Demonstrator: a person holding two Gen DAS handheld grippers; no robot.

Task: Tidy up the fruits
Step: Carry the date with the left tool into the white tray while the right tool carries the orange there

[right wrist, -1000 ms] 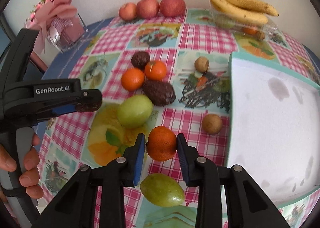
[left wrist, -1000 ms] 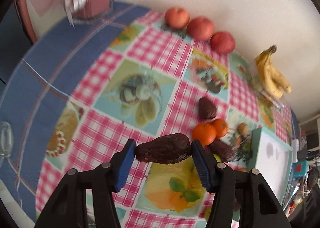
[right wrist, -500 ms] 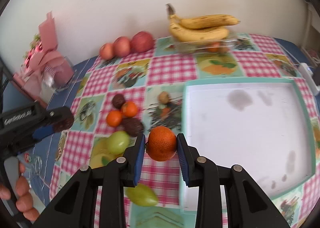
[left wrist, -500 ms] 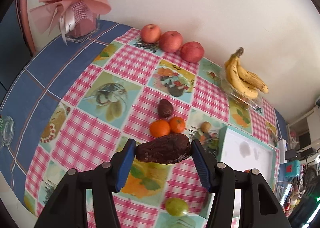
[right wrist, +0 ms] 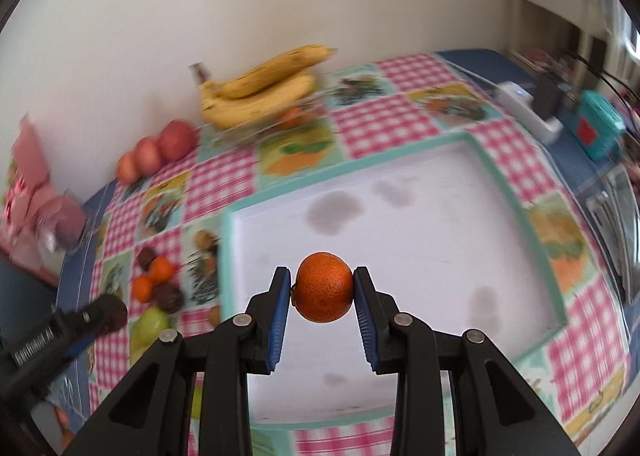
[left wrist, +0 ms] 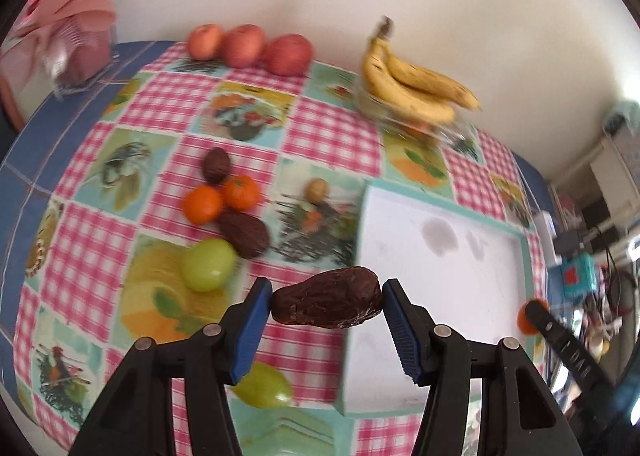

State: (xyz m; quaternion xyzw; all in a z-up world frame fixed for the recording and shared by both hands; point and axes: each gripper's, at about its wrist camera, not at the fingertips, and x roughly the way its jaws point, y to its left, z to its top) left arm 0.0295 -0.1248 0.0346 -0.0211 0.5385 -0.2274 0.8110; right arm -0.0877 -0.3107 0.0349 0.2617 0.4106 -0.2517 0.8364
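While both grippers hang above the checked tablecloth (left wrist: pixel 328 132), each one carries a fruit, and the white tray (right wrist: pixel 400 216) with its teal rim serves as the landmark. The left gripper (left wrist: pixel 327 306) clamps a dark, wrinkled avocado (left wrist: pixel 328 302) lengthwise between its blue pads, jaws moderately apart, over the tray's left edge near its front corner. The right gripper (right wrist: pixel 323 294) pinches an orange mandarin (right wrist: pixel 324 292) with narrow jaws, above the tray's white floor, inside the rim and toward its near side. The tray floor carries only a few grey stains, so its whole surface lies open.

Left of the tray, on the cloth, sit two mandarins (left wrist: pixel 220 198), two dark avocados (left wrist: pixel 244 234), a green fruit (left wrist: pixel 208 264) and, nearer the front edge, a second green one (left wrist: pixel 264 384). A small brown fruit (left wrist: pixel 318 189) lies just beside the tray's far-left corner. Behind the tray, by the wall, bananas (left wrist: pixel 416 84) rest on a clear container. Three red apples (left wrist: pixel 248 46) line the wall farther left, and a pink bouquet (left wrist: pixel 68 36) stands well apart at the far left. Right of the tray, past the table edge, the view is cluttered and blurred.
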